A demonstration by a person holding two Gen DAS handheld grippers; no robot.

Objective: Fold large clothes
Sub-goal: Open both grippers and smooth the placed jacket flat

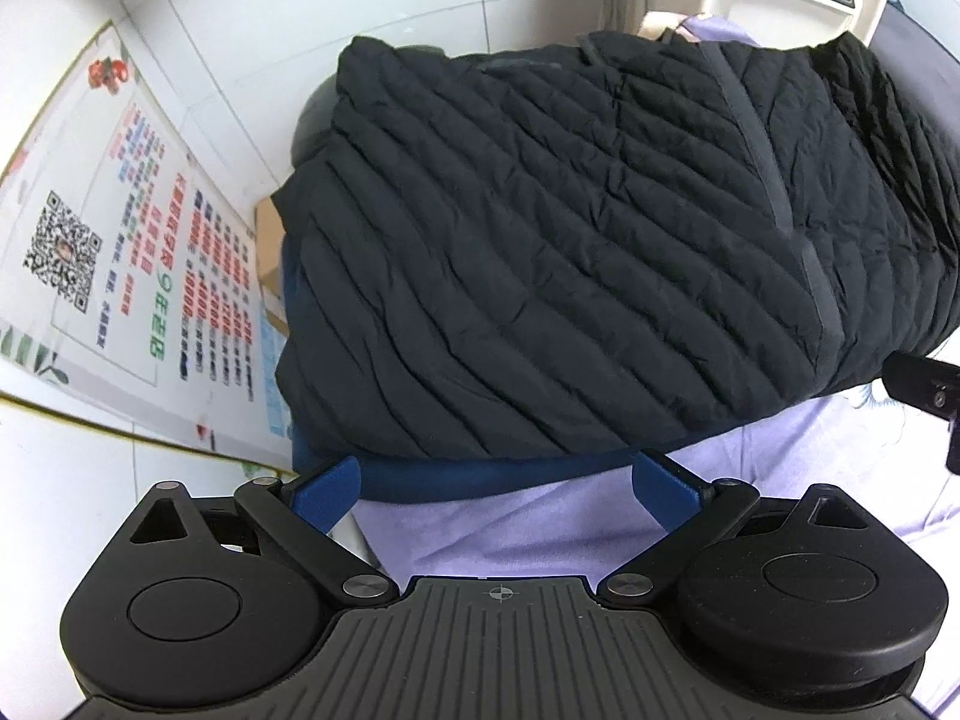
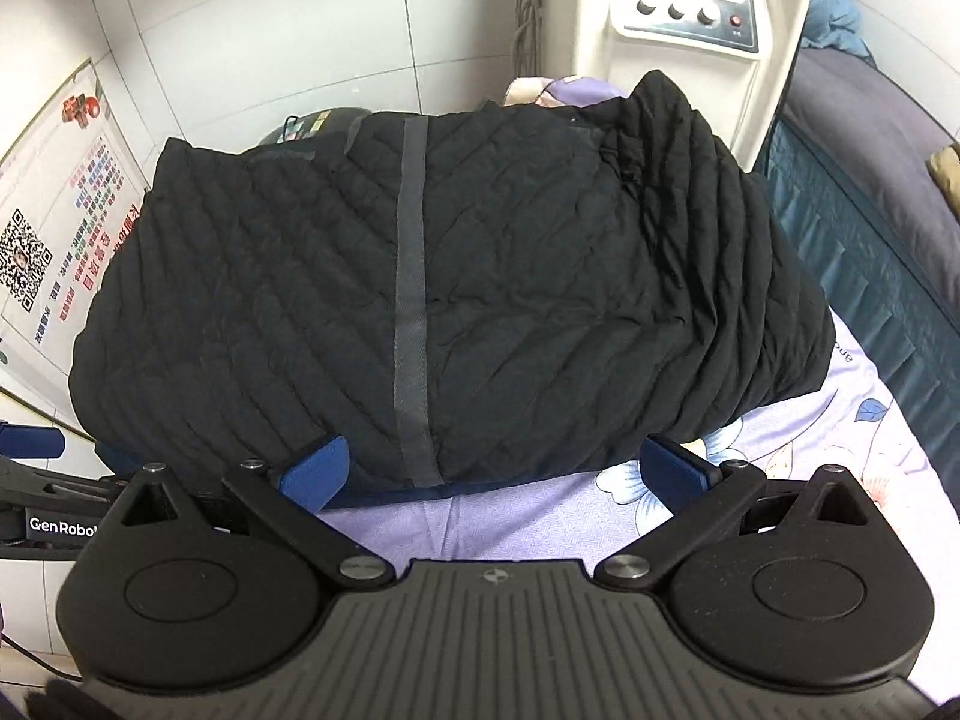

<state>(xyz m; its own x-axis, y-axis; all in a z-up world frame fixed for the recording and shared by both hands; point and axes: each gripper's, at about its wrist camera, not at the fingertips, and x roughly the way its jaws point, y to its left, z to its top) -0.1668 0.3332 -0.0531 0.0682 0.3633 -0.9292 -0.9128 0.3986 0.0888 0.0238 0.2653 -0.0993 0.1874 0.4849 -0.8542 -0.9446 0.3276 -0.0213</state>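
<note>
Left wrist view first: your left claw point(image 1: 495, 480) stands wide open and holds nothing, its blue fingertips point(image 1: 327, 492) just short of the near hem. Between them lies bare lilac floral bedsheet point(image 1: 480, 528), then the blue lining edge point(image 1: 480, 480) that peeps from under the hem. Your right claw point(image 2: 492, 468) is equally wide open and empty; its left fingertip sits at the hem, touching or nearly so, and its right one is over the sheet near the garment's near right corner.

Beyond both lies the black quilted puffer jacket point(image 2: 510, 276), spread flat on the bed with its grey zipper strip point(image 2: 411, 276) running near to far. Its right side looks bunched in ridges; its left side overhangs the bed edge by the tiled wall point(image 2: 270, 18).

To fold well, I'd judge you should pinch shell and lining together at the hem, one claw left of the zipper and one right of it. Lift evenly and carry the hem toward the far collar, so the slippery padding does not slide. Smooth the right ridges first if you can.

Farthest off stands a cream machine with round knobs point(image 2: 690, 18); keep clear of it.
</note>
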